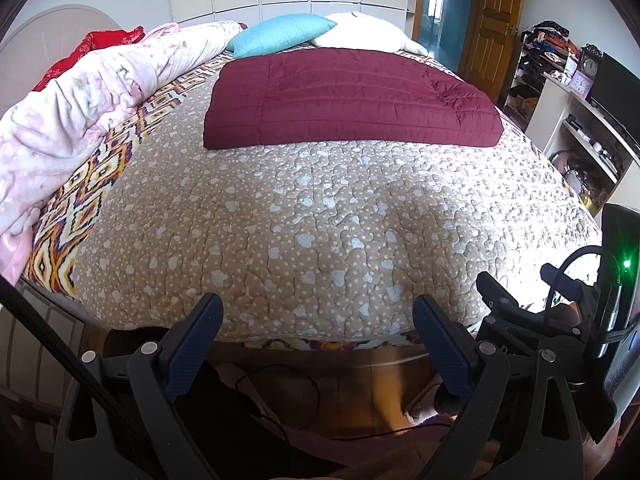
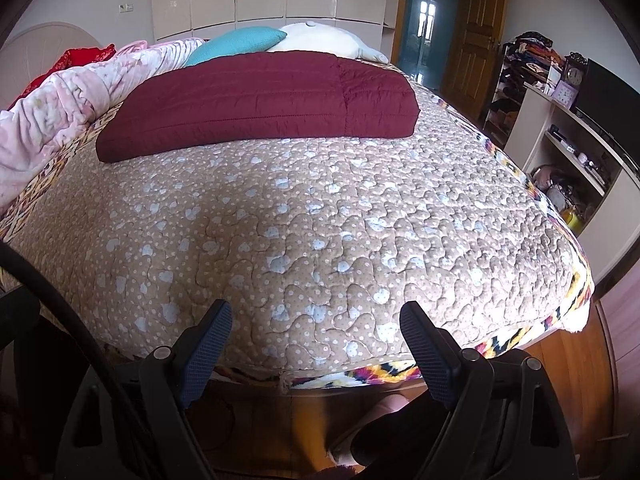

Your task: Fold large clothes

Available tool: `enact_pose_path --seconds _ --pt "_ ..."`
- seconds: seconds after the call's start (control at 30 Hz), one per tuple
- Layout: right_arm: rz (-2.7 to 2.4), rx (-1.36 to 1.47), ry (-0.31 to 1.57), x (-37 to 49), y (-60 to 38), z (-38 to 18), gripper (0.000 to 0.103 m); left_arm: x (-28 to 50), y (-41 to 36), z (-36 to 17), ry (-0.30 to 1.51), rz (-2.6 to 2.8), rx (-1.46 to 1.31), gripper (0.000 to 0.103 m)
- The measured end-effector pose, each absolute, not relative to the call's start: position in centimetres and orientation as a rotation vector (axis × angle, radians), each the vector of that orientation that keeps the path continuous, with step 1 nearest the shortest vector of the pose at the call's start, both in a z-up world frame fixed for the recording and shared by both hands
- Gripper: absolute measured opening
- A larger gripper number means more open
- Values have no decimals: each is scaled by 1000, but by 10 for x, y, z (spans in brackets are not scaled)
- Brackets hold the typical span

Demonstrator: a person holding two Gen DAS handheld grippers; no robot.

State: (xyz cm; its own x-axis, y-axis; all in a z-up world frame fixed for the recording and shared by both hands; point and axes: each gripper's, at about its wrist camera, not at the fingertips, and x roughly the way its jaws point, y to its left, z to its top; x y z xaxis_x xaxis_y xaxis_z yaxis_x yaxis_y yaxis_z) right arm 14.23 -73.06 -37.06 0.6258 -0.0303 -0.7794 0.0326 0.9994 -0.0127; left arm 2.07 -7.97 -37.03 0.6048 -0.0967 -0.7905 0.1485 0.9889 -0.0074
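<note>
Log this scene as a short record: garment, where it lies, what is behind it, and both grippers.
garment: maroon quilted coat, folded into a flat rectangle
place: far half of the bed, on the beige bedspread
behind it: blue pillow, white pillow
beside it: pink duvet, bunched
left gripper: open, empty
right gripper: open, empty

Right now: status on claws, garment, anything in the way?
Left claw open, empty. Right claw open, empty. Maroon quilted garment folded flat at far end of bed, untouched. Nothing between claws and it.
</note>
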Motion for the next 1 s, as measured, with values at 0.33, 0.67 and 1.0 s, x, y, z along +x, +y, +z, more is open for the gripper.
enact_pose_path --seconds 0.33,0.67,1.0 --pt "-33 8 904 142 -730 -373 89 22 -80 -373 924 -146 46 95" --pt "-27 10 914 143 -730 -376 89 23 -79 -376 935 -146 36 95" --pt "-22 14 926 144 -732 -379 89 24 -77 -377 941 -144 26 95"
